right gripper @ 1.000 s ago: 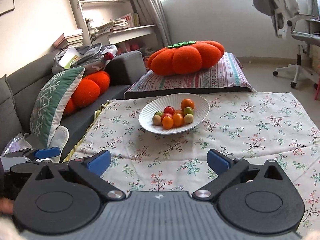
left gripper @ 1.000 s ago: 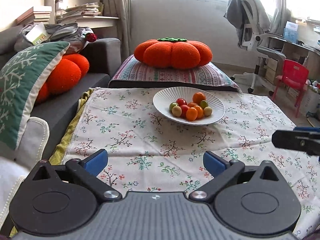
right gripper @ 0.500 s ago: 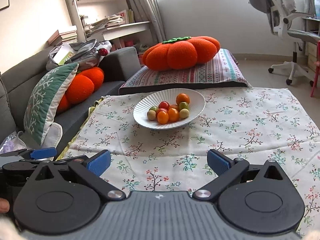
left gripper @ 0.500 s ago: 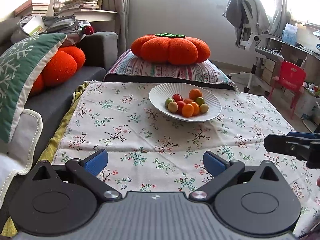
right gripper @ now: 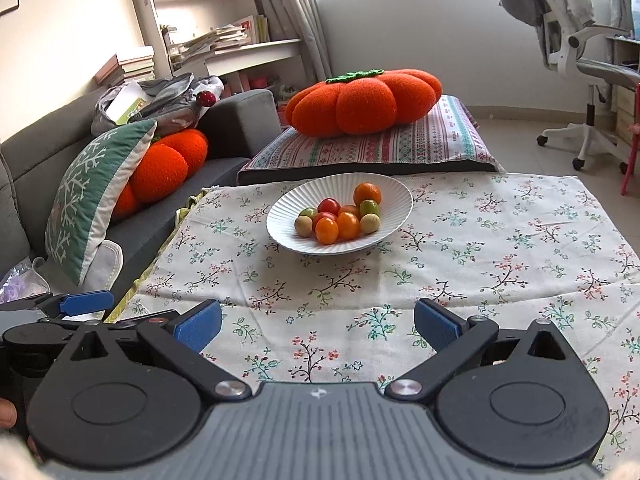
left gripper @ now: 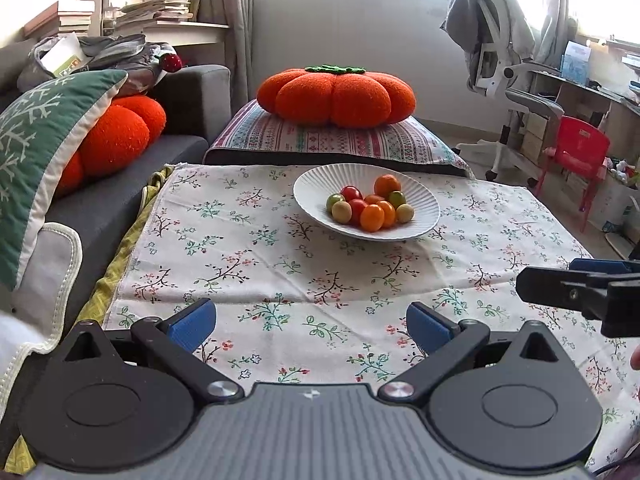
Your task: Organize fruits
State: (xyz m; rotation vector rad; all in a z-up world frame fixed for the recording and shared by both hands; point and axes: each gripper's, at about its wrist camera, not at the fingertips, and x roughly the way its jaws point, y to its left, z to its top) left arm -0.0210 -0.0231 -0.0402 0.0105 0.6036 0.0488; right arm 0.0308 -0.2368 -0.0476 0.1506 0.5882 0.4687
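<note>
A white ribbed plate [left gripper: 312, 192] [right gripper: 288, 216] sits on the far middle of a floral cloth [left gripper: 280, 280] [right gripper: 480, 248]. It holds several small fruits: orange ones [left gripper: 372, 217] [right gripper: 347, 225], red ones [left gripper: 351, 193] [right gripper: 328, 205], green ones [left gripper: 396, 199] [right gripper: 369, 207] and pale yellow ones [left gripper: 341, 211] [right gripper: 303, 225]. My left gripper [left gripper: 312, 326] is open and empty, well short of the plate. My right gripper [right gripper: 318, 326] is open and empty, also short of the plate. Each gripper shows at the edge of the other's view.
A pumpkin-shaped orange cushion [left gripper: 336, 94] lies on a striped cushion [left gripper: 336, 142] behind the cloth. A grey sofa with a green pillow [left gripper: 36, 148] is on the left. An office chair [left gripper: 512, 76] and a red child's chair [left gripper: 576, 160] stand at the right.
Both grippers have drifted a little, so the plate sits slightly differently in each view. Both stay open and empty. The fruits have not moved.
</note>
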